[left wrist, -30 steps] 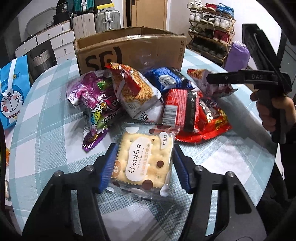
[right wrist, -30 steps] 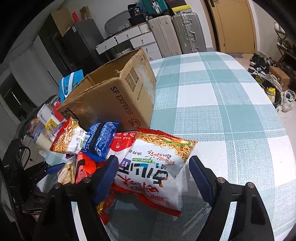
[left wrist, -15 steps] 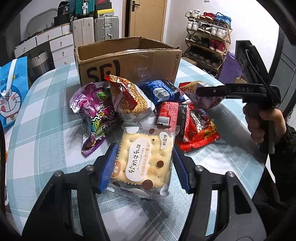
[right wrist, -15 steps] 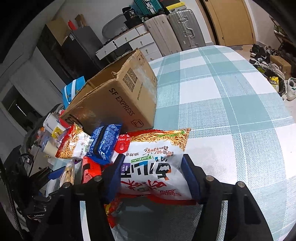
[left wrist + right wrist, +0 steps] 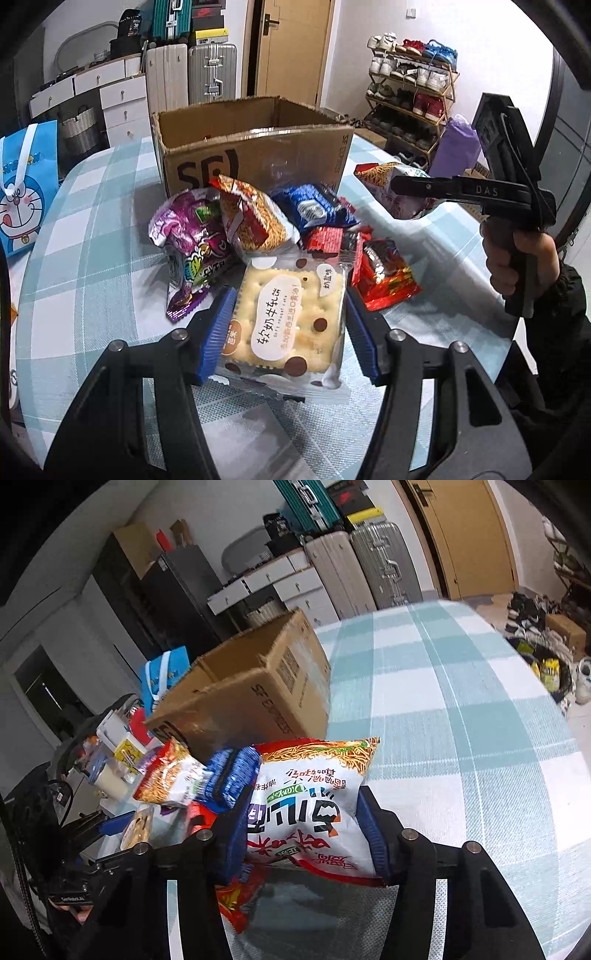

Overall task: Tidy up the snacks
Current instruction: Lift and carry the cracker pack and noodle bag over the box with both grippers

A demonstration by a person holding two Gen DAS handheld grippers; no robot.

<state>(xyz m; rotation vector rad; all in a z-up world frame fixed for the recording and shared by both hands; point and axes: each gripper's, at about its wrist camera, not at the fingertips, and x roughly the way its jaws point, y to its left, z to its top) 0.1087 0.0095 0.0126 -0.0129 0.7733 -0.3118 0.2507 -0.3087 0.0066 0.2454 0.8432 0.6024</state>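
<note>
My left gripper is shut on a clear packet of cream crackers, held a little above the checked table. In the right wrist view the jaws of my right gripper are closing on a white and orange noodle bag; both blue pads press its sides. From the left wrist view that noodle bag hangs off the table in the right gripper. An open cardboard box stands at the back of the table. Before it lie a purple bag, a small noodle bag, a blue packet and red packets.
A blue cartoon gift bag stands at the table's left edge. A person's hand grips the right gripper's handle at the table's right edge. Behind are suitcases, drawers and a shoe rack. The table right of the box is bare.
The right gripper's jaws closed in onto the noodle bag and lifted it off the pile. My left gripper rose a little with the cracker packet.
</note>
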